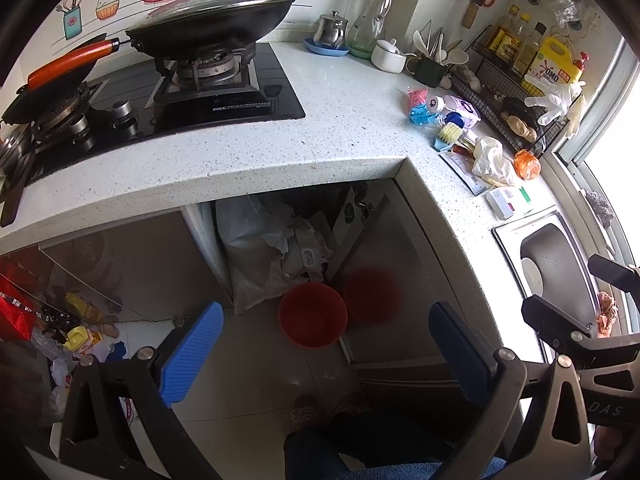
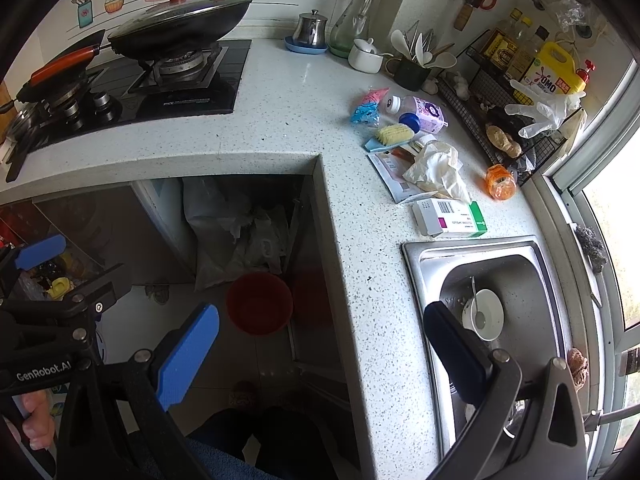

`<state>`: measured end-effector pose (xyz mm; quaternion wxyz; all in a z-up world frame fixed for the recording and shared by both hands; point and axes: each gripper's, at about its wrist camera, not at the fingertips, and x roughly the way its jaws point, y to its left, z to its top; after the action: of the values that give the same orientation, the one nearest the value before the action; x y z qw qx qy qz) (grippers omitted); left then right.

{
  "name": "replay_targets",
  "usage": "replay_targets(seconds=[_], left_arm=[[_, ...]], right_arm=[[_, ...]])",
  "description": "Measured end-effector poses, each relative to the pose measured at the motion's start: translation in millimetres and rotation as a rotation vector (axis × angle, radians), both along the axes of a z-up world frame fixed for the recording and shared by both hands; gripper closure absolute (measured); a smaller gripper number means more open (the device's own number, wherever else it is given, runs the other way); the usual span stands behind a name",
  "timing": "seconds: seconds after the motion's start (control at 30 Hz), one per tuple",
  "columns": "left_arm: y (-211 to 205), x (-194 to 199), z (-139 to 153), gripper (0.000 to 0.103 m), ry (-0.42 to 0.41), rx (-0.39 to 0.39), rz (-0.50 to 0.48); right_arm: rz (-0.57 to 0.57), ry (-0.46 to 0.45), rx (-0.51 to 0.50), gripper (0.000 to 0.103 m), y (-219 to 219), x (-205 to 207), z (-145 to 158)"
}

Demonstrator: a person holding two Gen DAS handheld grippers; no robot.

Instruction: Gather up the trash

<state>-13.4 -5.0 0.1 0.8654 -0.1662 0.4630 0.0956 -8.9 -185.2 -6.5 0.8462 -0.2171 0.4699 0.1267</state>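
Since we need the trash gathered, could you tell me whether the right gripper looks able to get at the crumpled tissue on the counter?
Probably yes. The right gripper is open and empty, and the tissue lies exposed on top of papers on the counter, with nothing over it.

The left gripper [image 1: 326, 354] hangs with its blue-padded jaws spread wide, gripping nothing. The right gripper [image 2: 320, 354] does likewise. A hand [image 2: 36, 420] clasps the left gripper's handle.
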Motion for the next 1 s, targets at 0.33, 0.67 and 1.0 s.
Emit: replay_targets(seconds=[0.33, 0.67, 1.0], left_arm=[[5.2, -0.7, -0.6, 0.001, -0.002, -0.014, 0.0], [11.3, 9.3, 7.5, 0.001, -0.001, 0.006, -0.028], [14.2, 45.1, 21.2, 0.001, -0.014, 0.042, -0.075]], right_arm=[[0.006, -0.006, -0.011, 0.001, 6.2, -0.4, -0.4], [-0.002, -0.009, -0.005, 0.001, 9.1, 3.8, 3.0], [-0.055, -0.027, 0.037, 0.001, 8.2, 23.1, 10.9]])
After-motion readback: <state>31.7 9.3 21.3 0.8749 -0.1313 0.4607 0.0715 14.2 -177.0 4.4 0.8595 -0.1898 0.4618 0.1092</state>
